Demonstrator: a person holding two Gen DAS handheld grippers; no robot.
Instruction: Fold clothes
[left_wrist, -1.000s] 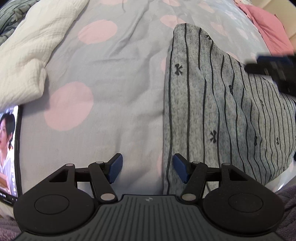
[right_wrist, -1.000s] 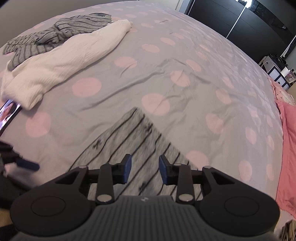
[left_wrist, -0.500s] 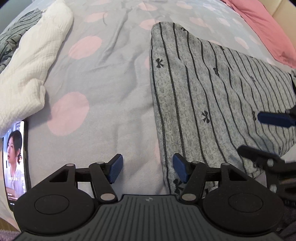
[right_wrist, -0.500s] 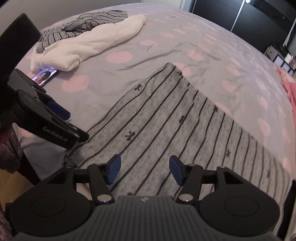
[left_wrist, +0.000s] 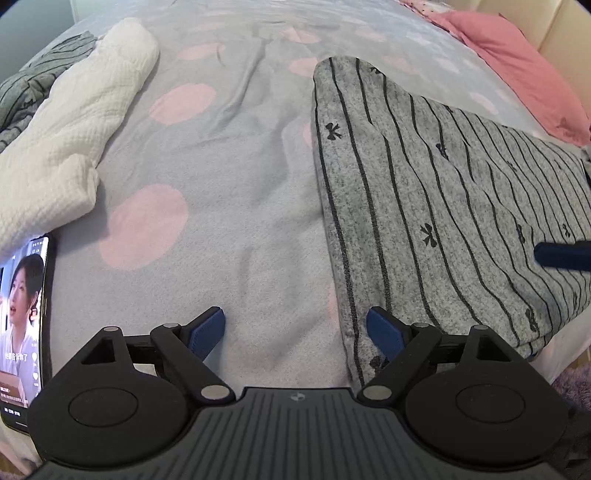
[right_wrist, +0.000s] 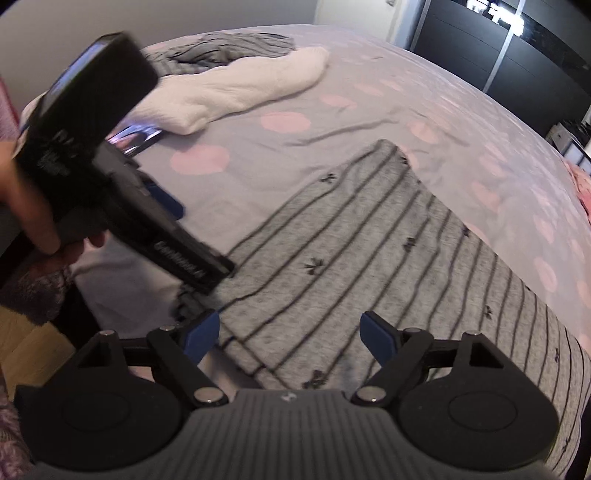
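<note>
The right gripper (left_wrist: 561, 254) is cut off at mid-right; both it and the left gripper (left_wrist: 295, 328) gape wide, empty. The striped garment (left_wrist: 443, 206) lies right-centre, a white garment (left_wrist: 74, 122) upper left, and a phone (left_wrist: 22, 314) lower left.

We look forward along each gripper's fingers, low and close over the bed (left_wrist: 229, 192); both views share the striped garment (left_wrist: 436, 206) (right_wrist: 354, 258).

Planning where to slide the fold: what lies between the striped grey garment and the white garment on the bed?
Left wrist view: only bare polka-dot bedsheet between the striped grey garment and the white garment.
</note>
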